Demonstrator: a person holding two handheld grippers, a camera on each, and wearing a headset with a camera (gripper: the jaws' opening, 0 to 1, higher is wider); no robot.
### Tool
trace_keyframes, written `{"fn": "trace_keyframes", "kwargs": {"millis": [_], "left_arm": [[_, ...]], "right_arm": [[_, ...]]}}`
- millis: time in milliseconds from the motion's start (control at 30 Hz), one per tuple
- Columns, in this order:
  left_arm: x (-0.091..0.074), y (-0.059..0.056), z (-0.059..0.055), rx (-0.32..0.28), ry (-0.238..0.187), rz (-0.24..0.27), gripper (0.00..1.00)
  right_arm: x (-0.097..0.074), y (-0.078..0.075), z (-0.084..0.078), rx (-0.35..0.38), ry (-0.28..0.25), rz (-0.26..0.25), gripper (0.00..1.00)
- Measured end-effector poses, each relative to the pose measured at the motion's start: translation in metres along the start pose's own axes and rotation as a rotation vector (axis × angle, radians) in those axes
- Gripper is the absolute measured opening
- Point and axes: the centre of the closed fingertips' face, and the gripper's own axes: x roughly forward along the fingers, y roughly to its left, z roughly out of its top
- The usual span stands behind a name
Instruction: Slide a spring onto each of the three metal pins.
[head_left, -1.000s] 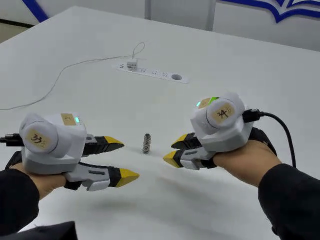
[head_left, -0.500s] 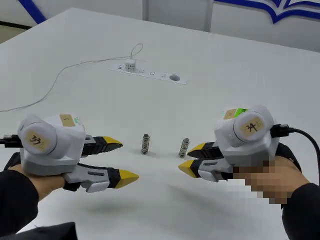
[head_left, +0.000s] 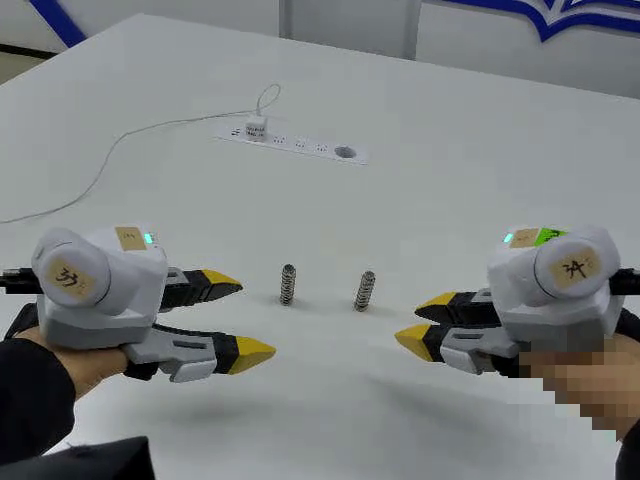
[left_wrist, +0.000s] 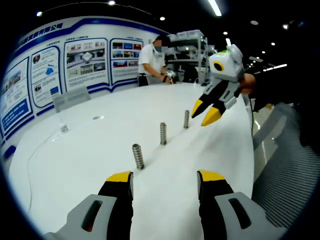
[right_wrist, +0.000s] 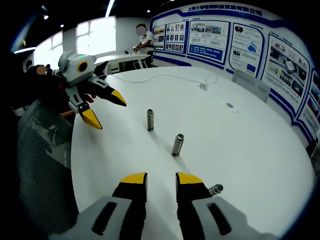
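Note:
Two coiled springs stand upright in the middle of the white table (head_left: 330, 420): one spring (head_left: 288, 284) on the left, a second spring (head_left: 365, 290) to its right. My left gripper (head_left: 240, 317) hovers left of them, jaws wide open and holding nothing. My right gripper (head_left: 420, 320) sits to their right, open with a narrower gap, also holding nothing. The left gripper view lines up three upright springs: near (left_wrist: 137, 156), middle (left_wrist: 163, 133), far (left_wrist: 186, 119). In the right gripper view, a third spring (right_wrist: 215, 189) stands just right of my right jaw.
A white power strip (head_left: 300, 146) with a plugged-in adapter lies at the back, and its thin cable (head_left: 130, 140) trails off to the left. A person (left_wrist: 152, 55) stands at a bench far behind. Wall posters surround the room.
My right gripper has drawn back to the right, away from the springs, uncovering the second upright spring. The left gripper has stayed where it was, still open.

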Motion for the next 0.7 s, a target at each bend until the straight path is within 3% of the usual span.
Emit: {"fn": "trace_keyframes", "kwargs": {"millis": [700], "left_arm": [[0.001,-0.003,-0.001,-0.001,0.005,-0.01,0.54]], "right_arm": [[-0.036,-0.036,-0.031,0.088,-0.072,-0.116,0.34]]}}
